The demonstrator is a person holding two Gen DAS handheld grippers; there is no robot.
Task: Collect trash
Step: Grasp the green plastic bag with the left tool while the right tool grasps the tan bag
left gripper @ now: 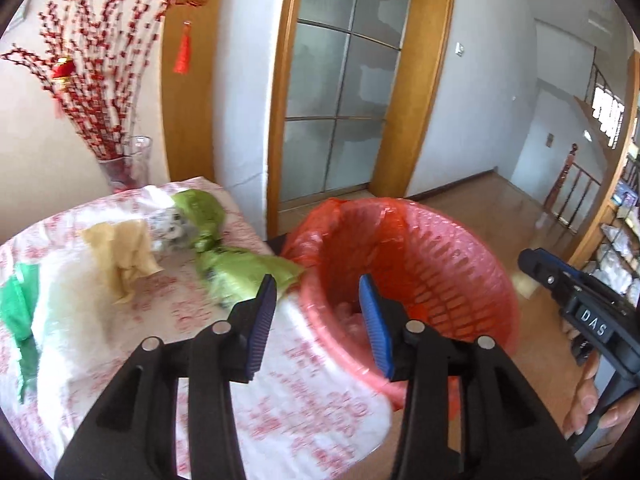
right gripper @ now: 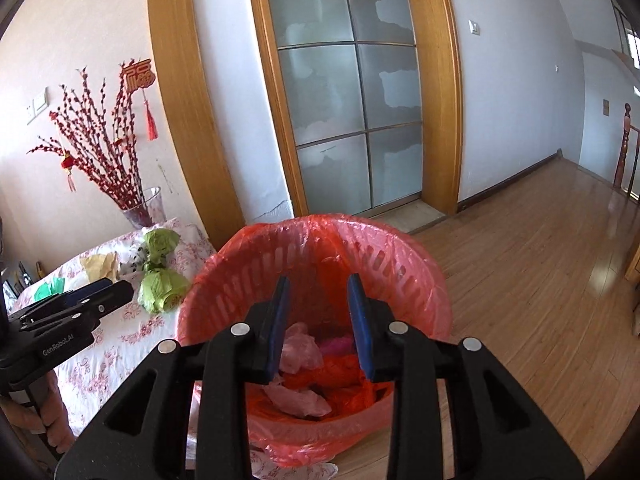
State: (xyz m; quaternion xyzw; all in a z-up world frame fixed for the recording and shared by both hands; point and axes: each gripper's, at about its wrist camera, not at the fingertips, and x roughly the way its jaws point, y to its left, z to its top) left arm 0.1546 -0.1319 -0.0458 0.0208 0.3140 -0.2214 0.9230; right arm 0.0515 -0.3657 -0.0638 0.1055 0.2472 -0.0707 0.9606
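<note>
Several scraps of trash lie on the table [left gripper: 312,412] with its flowered plastic cover: a crumpled green wrapper [left gripper: 240,268] nearest the bin, a yellowish paper [left gripper: 124,252] beyond it, a green plastic piece [left gripper: 16,308] at the far left. The red basket bin [right gripper: 400,264], lined with a red bag, stands just beside the table's edge and already holds pink and red bags. The left tool [left gripper: 318,292] hovers over the table corner, jaws well apart, holding nothing; the green wrapper lies just ahead and to its left, long axis running away toward the glass vase [left gripper: 132,164]. The right tool [right gripper: 318,292] hangs over the bin mouth, parted and empty. The left one is clearly nearer the wrapper
</note>
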